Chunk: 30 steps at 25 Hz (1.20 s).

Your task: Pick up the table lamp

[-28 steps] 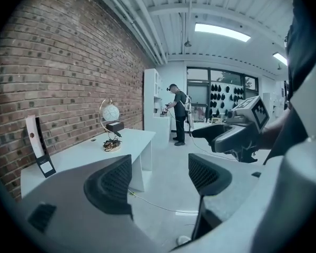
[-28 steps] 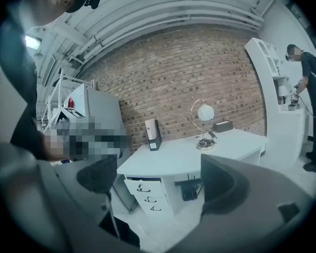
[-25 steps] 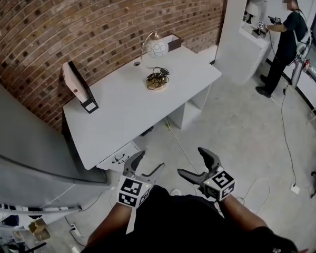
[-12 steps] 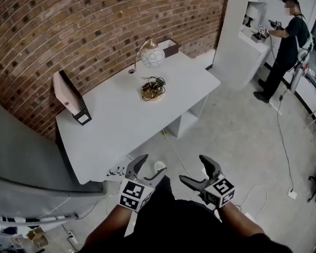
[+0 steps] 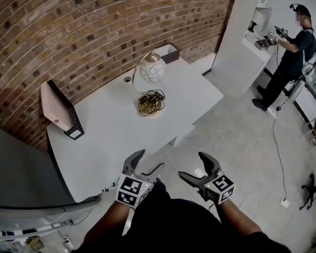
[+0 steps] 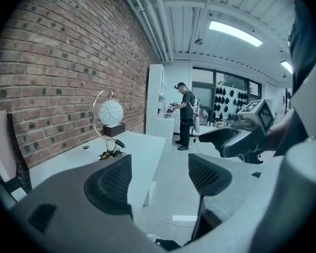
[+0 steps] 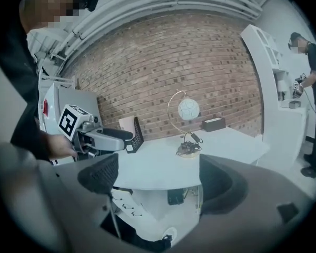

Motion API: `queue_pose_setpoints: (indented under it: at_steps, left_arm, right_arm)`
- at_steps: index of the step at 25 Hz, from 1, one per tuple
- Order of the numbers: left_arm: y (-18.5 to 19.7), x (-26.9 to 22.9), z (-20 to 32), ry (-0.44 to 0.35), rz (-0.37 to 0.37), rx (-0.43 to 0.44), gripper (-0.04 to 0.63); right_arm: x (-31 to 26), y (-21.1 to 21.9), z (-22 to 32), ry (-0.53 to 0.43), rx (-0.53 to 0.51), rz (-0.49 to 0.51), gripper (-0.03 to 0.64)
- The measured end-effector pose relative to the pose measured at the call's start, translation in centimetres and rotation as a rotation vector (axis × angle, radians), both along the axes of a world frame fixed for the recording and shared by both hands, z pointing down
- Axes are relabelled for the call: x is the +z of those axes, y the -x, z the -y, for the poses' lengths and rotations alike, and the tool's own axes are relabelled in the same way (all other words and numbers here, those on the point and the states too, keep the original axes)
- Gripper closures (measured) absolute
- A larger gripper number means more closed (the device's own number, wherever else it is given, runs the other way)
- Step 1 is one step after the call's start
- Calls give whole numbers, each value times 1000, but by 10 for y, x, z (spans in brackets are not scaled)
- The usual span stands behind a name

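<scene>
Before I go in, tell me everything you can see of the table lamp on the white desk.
The table lamp stands upright on the white desk, towards the side by the brick wall. A white globe shade with a faint line pattern hangs from a thin gold-coloured arc that rises from a round base. Its dark cord lies bundled in a heap on that base. Only the desk touches it.
</scene>
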<state>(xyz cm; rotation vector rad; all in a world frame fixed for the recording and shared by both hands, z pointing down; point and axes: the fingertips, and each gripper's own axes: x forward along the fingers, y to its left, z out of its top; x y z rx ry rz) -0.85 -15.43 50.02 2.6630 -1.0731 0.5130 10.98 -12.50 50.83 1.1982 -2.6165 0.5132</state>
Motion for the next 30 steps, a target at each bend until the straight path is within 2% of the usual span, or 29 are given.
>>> queue_pose_setpoints:
  at_steps: [7,12,18,22,26,30]
  left_arm:
    - [32,-21,119,-59,-19,-62,261]
    - [47,-21,170,-76,-20,-71,261]
    - [58,-11,191,-43,-8,-94,261]
    - [66,-2,203,-25,1,-141,261]
    - [72,-2,217,-30,9,-219,261]
    - [78,-2,229,-21,10,-334,261]
  right_arm:
    - [-21,23,106,-45,-33,-15,137]
    - [-16,35,156,-38,-42,-33,140]
    - [-8,48,192,-5,-98,-38,141]
    - [1,46,219,3,-134,-32,149]
    - [11,38,250,14,-182,-39,155]
    - [19,34,286,22,-264,-50,161]
